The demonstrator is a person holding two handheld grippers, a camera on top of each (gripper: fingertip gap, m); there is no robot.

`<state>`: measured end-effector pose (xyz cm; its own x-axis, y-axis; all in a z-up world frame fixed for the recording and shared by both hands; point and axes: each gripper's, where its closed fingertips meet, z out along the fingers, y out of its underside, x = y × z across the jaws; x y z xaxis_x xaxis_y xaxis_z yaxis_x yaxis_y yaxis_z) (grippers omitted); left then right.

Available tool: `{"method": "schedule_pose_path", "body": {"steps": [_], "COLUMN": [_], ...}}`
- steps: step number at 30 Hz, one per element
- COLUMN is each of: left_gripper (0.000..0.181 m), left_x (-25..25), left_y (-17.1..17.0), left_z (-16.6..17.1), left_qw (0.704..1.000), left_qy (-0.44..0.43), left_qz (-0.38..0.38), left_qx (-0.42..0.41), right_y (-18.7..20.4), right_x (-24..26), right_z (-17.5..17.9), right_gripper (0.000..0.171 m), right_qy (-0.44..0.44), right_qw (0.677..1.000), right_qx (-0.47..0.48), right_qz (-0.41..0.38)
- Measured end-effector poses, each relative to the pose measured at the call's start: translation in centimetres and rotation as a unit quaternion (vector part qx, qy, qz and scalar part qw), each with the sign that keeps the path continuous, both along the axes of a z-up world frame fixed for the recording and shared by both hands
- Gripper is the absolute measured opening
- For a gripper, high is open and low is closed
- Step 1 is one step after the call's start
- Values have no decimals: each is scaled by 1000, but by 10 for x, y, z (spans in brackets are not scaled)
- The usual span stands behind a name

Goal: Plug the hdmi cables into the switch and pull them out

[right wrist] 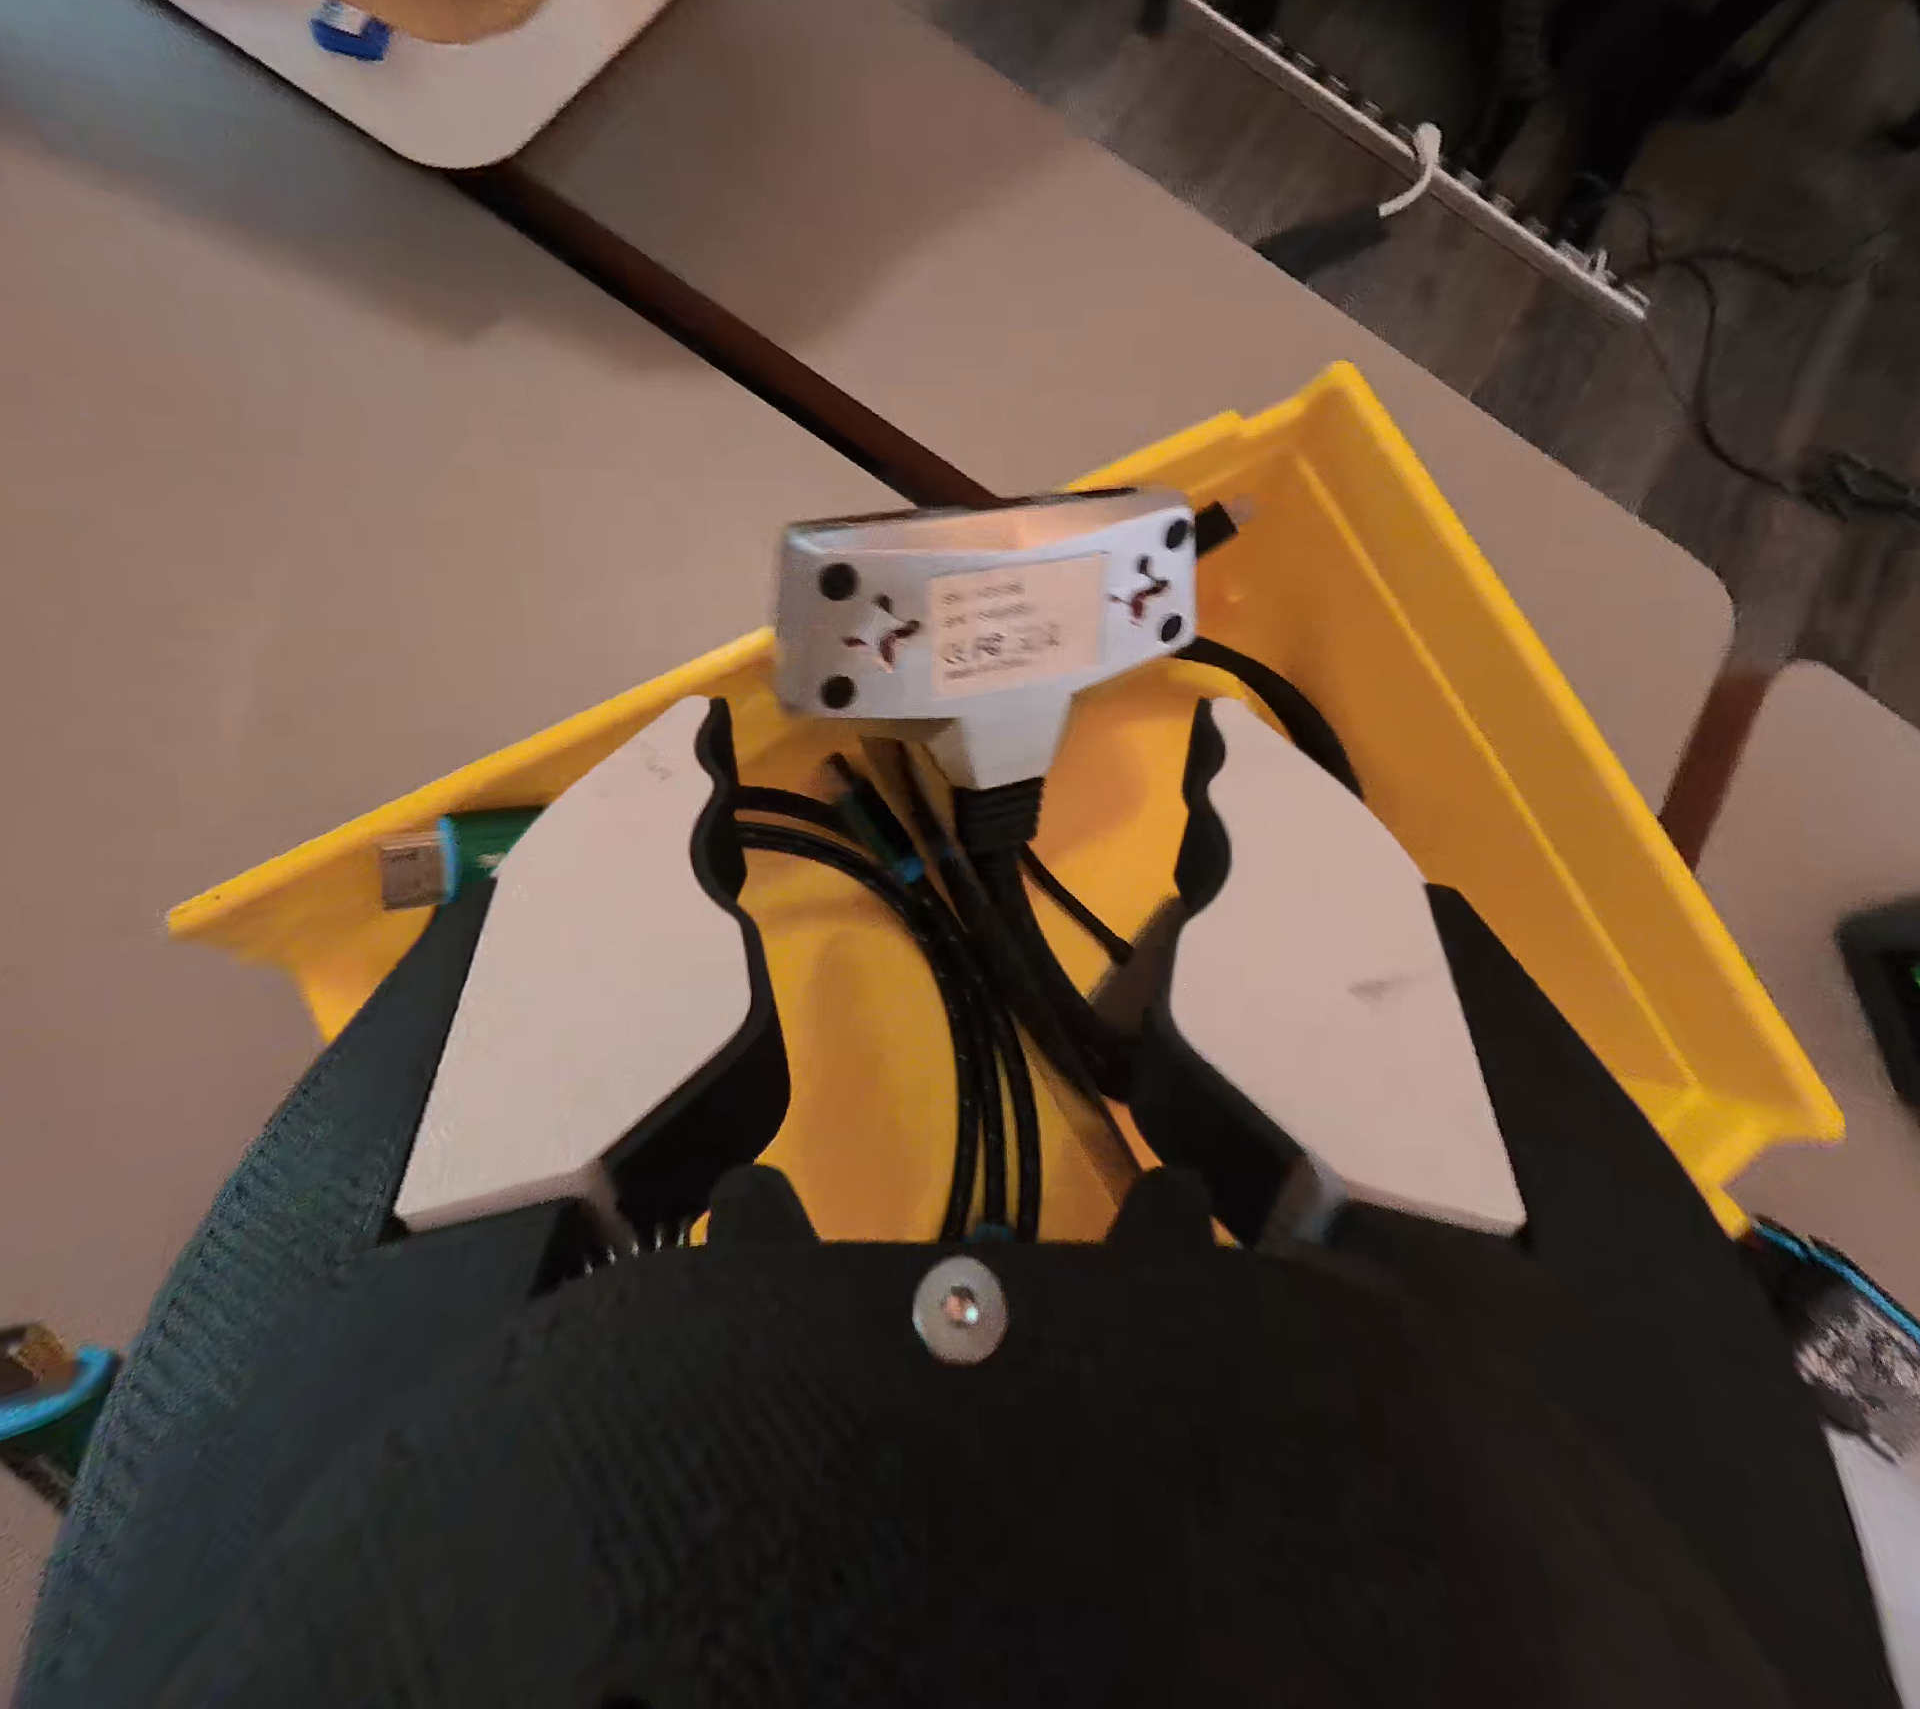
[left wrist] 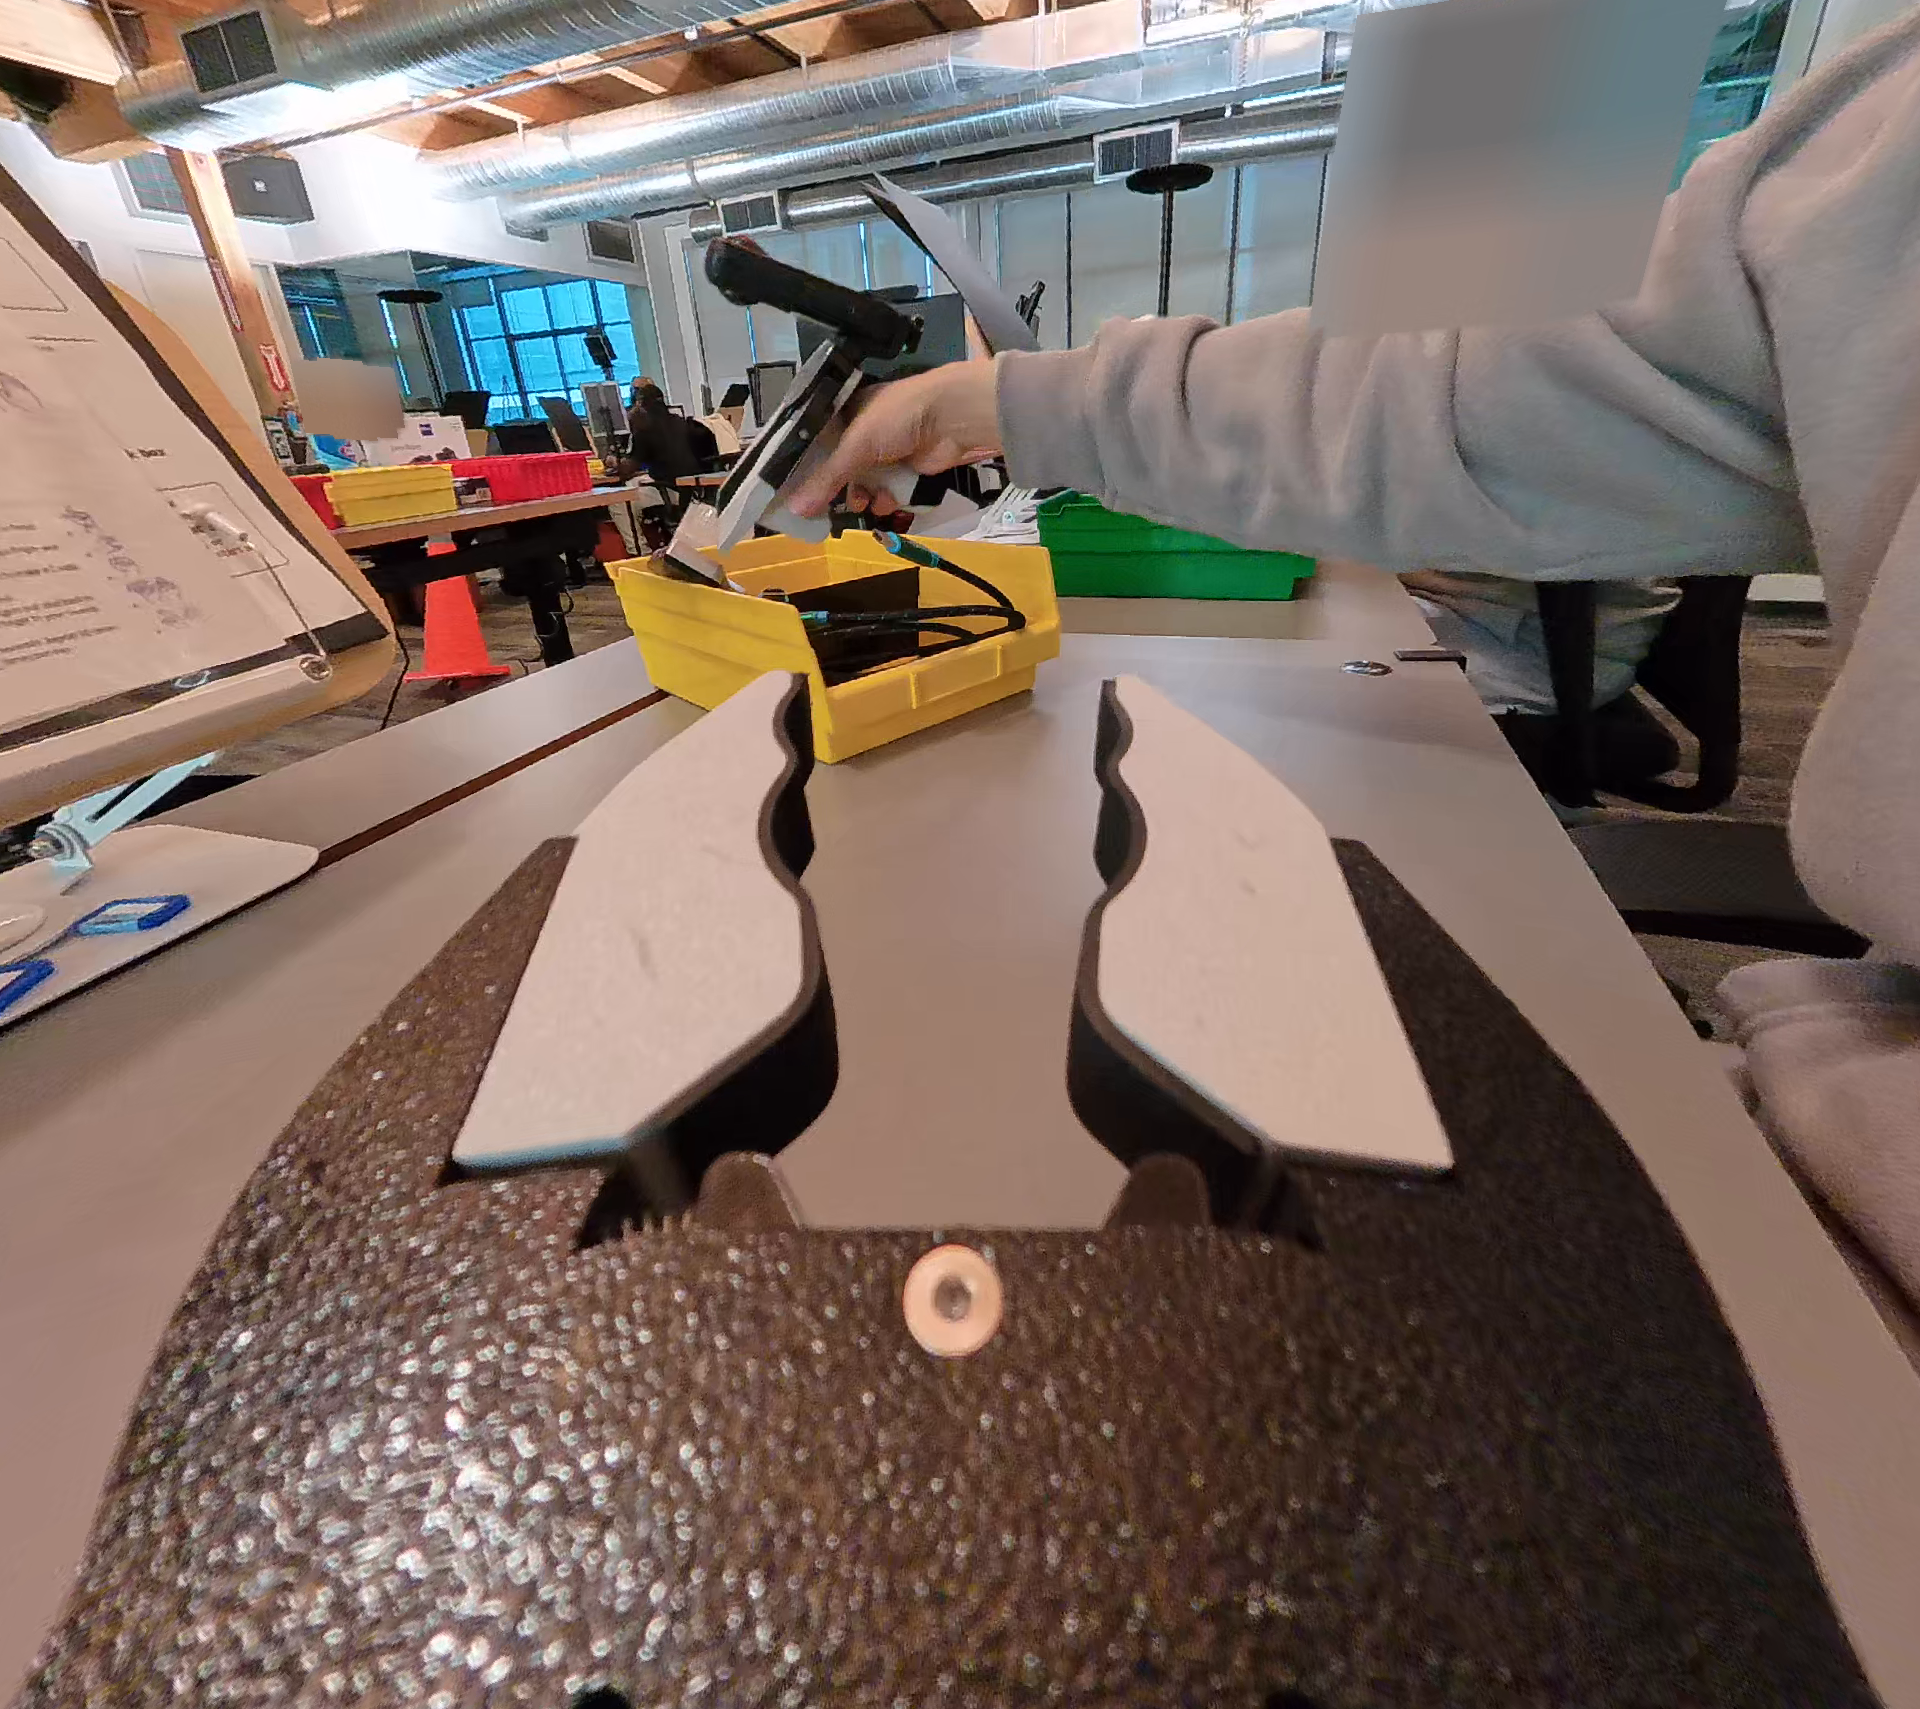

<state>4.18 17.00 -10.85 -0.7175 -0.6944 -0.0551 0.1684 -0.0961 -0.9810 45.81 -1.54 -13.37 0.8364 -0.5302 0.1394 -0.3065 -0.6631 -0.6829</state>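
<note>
A yellow bin (left wrist: 831, 651) stands on the grey table (left wrist: 935, 932) ahead of my left gripper (left wrist: 951, 703), which is open, empty and low over the table. The bin (right wrist: 1455, 724) holds black HDMI cables (right wrist: 987, 1036); they also show in the left wrist view (left wrist: 935, 610). A silver switch (right wrist: 987, 610) lies underside up at the bin's far rim. My right gripper (right wrist: 956, 724) is open over the bin, its fingertips on either side of the switch's cable end. A green-shelled plug (right wrist: 416, 870) rests on the bin's left rim. A hand holds the right gripper (left wrist: 707, 542) tilted down into the bin.
A tilted board with a sheet (left wrist: 135, 516) stands on a white base (left wrist: 156, 890) with blue clips at the left. A green bin (left wrist: 1164, 558) sits behind the yellow one. A grey sleeve (left wrist: 1455, 454) crosses from the right. A seam (right wrist: 727, 340) divides the tabletops.
</note>
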Motion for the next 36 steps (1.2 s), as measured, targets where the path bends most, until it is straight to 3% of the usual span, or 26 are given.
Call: {"method": "schedule_pose_path", "body": {"steps": [3,5,9,11,14,16,17,18,21,23,27,30,34,36], "left_gripper": [52,52,52,51,51,51,51,51,51,51,50,50,57,70], "left_x": [0,-1,-4,-5,-5,-5,-5,-5,-5,-3,15,52,117,154], "left_y": [-4,-6,-4,-1,5,7,7,8,7,4,-5,-16,-48,-71], "left_z": [1,1,-3,-1,2,3,4,4,1,-1,-15,-28,-23,-23], "left_qw": [1000,1000,1000,1000,1000,1000,1000,1000,1000,1000,999,991,973,963], "left_qy": [2,2,-1,-4,-1,3,2,2,4,8,42,92,149,182], "left_qz": [-9,-11,0,1,-3,-8,-8,-6,-5,-5,27,90,149,162], "left_qx": [-9,-2,26,24,-8,-25,-29,-28,-19,-16,3,39,94,117], "right_y": [14,12,4,-4,-3,-12,-18,-23,-33,-42,-45,-74,-111,-119], "right_x": [1,14,31,39,27,28,31,35,27,15,-52,-108,-155,-165], "right_z": [-9,-14,-4,-5,-43,-60,-58,-52,-32,-10,47,77,74,62], "right_gripper": [85,77,39,29,27,31,42,55,59,70,89,95,100,105], "right_qy": [-32,-67,-78,-79,18,43,28,4,-18,-43,-60,-99,-139,-151], "right_qw": [999,996,993,991,994,989,988,988,990,990,989,965,930,921], "right_qx": [-17,-51,-33,-20,-28,-51,-57,-58,-62,-53,108,219,291,299], "right_qz": [-5,-37,-85,-111,-104,-131,-139,-146,-124,-122,-83,-106,-174,-200]}}
